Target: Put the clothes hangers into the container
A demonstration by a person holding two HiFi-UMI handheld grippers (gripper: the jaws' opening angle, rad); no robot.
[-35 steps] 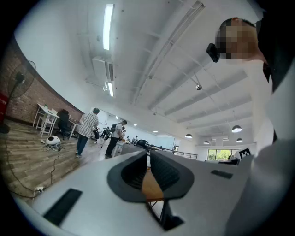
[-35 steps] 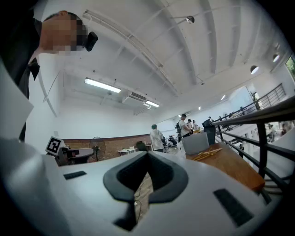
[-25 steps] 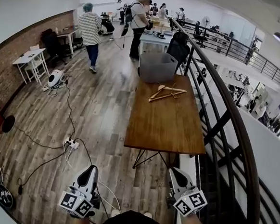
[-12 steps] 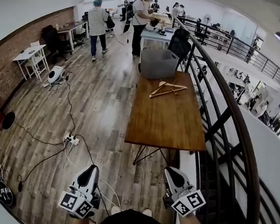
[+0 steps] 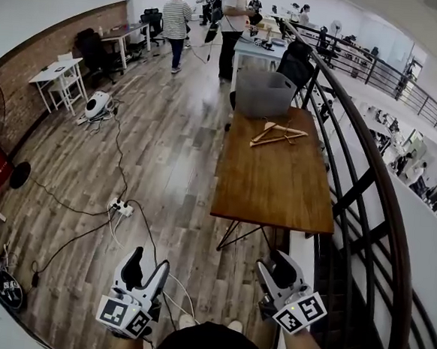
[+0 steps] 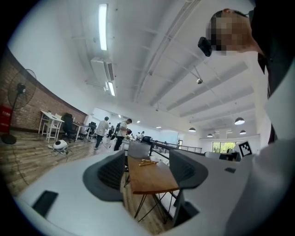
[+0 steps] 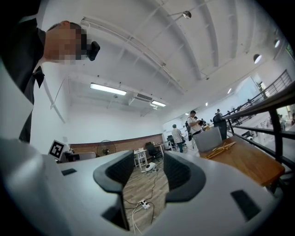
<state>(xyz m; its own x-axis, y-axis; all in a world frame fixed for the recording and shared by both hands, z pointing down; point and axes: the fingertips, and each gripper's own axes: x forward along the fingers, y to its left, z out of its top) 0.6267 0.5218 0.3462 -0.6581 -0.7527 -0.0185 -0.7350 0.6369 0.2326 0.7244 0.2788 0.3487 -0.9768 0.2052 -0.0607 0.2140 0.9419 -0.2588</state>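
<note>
The left hand-held gripper (image 5: 146,264) had just been opening. Its jaws stood wide apart with nothing between them, only the distant table showing through the gap. The right hand-held gripper (image 5: 274,266) had likewise just been opening, and its jaws were parted over bare floor and cables, holding nothing. Both were held level and low, close to the person's body and well short of the table (image 5: 274,189). Judged from this, the task had not properly begun: the open jaws looked like preparation for a first pick, and an approach to the table would have to come first.

The wooden clothes hangers (image 5: 279,134) lay in a loose, crossed pile on the far part of the table, near the grey container (image 5: 265,94), which stood at the far end. None appeared to be inside it. The near half of the table was bare wood.

A black railing (image 5: 354,173) ran along the table's right side. To the left stretched plank floor (image 5: 167,151), with a power strip (image 5: 122,207) and trailing cables, a brick wall (image 5: 31,65) and people standing at the far end.
</note>
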